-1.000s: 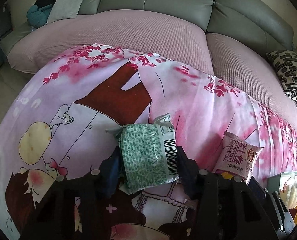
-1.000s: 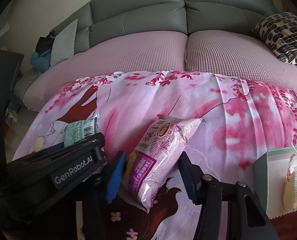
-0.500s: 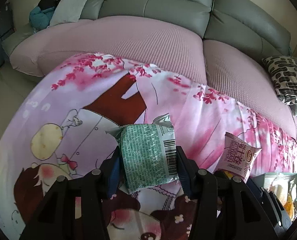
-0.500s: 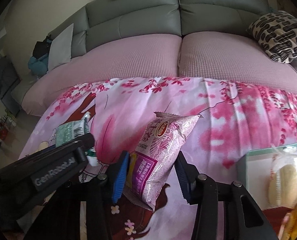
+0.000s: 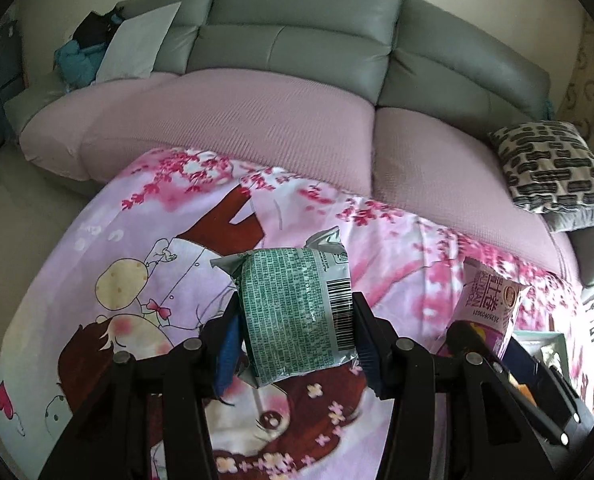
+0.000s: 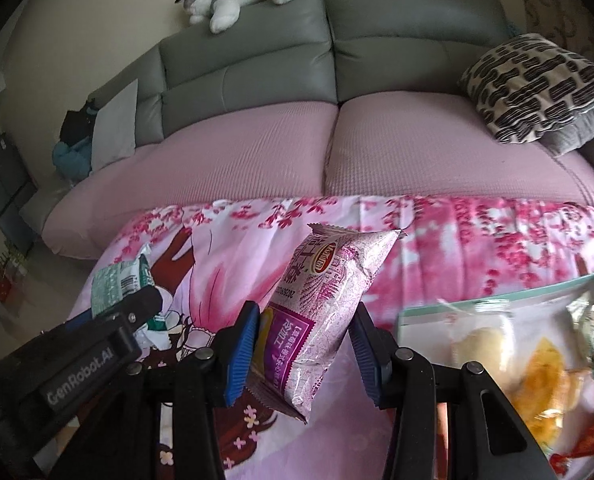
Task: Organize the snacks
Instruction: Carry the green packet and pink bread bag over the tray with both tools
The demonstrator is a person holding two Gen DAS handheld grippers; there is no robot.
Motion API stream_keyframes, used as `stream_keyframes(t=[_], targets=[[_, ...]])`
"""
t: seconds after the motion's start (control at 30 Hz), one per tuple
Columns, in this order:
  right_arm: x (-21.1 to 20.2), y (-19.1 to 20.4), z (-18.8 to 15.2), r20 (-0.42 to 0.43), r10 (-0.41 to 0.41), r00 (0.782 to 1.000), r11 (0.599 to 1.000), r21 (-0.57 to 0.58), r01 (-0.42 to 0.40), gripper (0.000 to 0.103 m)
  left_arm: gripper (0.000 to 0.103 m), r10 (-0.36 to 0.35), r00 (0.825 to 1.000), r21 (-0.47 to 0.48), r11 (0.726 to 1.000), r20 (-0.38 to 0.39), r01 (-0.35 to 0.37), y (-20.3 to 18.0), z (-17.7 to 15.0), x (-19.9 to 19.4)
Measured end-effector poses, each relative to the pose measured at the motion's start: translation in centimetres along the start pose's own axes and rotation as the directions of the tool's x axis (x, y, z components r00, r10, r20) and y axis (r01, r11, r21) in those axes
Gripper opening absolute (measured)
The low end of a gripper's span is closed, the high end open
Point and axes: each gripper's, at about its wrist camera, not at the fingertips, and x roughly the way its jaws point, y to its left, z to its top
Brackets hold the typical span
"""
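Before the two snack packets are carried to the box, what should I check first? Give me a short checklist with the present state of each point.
1. Left gripper clamps the green packet on both sides: ok.
2. Right gripper clamps the pink packet: ok, though the packet sits tilted.
3. Both packets are clear of the pink printed cloth: ok.
4. The box at the right has free space: cannot tell; several snacks already lie in it and the view is blurred.
5. The two grippers are apart from each other: ok, but close side by side.
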Motion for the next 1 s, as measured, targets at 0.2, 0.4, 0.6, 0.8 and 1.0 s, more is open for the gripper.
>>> stream_keyframes(t=[0.2, 0.4, 0.6, 0.8, 1.0], targets=[[-3.1, -1.6, -0.7, 0.023, -0.012, 1.000, 1.000, 0.030, 0.011, 0.049, 0.053, -0.029, 0.999, 0.056, 0.998, 0.033, 0.027, -2.1, -1.2, -2.5], [-5.5, -3.8, -2.1, 0.035, -0.030, 0.999, 0.996, 0.079, 0.027, 0.049, 0.053, -0.055, 0.998, 0.091, 0.995, 0.038, 0.051, -3.4, -2.5, -3.8], [-7.5, -6.1, -3.3, 0.050, -0.053, 0.997, 0.991, 0.126, 0.047, 0.049, 0.053, -0.068, 0.997, 0.119, 0.991, 0.030, 0.064, -4.3, -3.6, -4.6], [-9.0, -7.7, -4.9, 0.053, -0.076, 0.996, 0.985, 0.158, 0.067, 0.049, 0.053, -0.074, 0.997, 0.136, 0.988, 0.027, 0.070, -4.8, -4.5, -5.3], [-10.1, -9.1, -6.2, 0.049, -0.100, 0.994, 0.979, 0.182, 0.090, 0.049, 0.053, -0.093, 0.996, 0.154, 0.984, 0.016, 0.089, -5.4, -5.4, -5.8]])
